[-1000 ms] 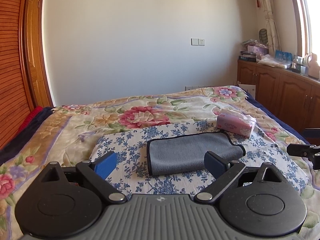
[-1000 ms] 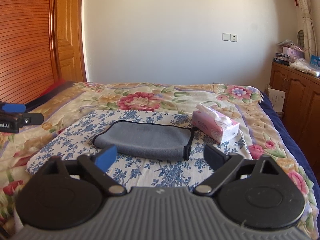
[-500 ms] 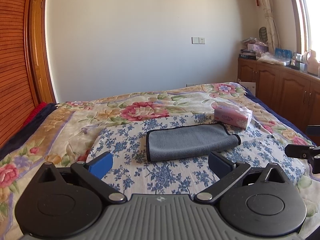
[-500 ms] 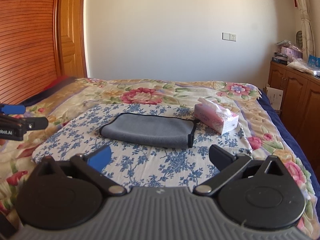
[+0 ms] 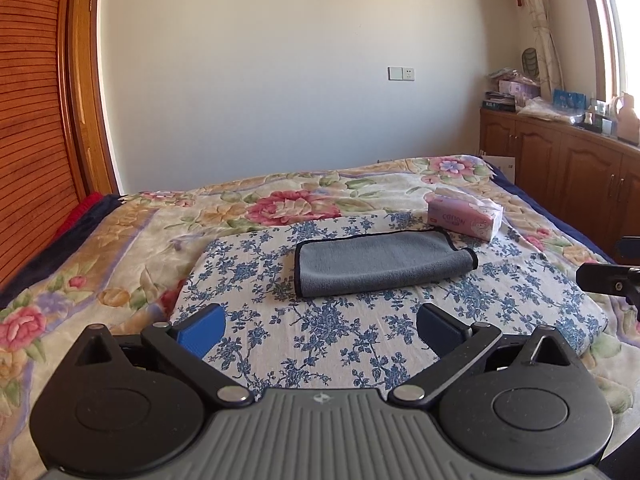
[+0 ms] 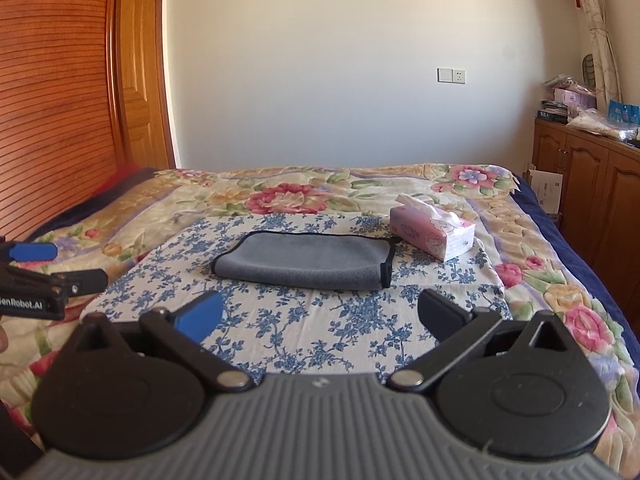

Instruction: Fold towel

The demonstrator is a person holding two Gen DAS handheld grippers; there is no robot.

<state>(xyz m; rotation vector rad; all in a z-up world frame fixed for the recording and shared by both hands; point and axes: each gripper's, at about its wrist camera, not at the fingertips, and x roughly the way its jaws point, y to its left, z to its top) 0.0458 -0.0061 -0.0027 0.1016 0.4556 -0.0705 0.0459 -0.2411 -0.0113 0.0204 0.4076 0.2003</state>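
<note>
Left claw point(image 5: 320, 330) spread wide, right claw point(image 6: 320, 314) likewise, folded grey towel point(image 5: 382, 266) lying ahead, apart from both

Bright daylight enters from the window point(image 5: 612, 28) at right, overexposed there. The bed point(image 5: 120, 240) is evenly lit with soft shadows. Fisheye distortion bows the wardrobe point(image 6: 52, 100) at left. Focus sharp centrally; slight blur toward edges.
</note>
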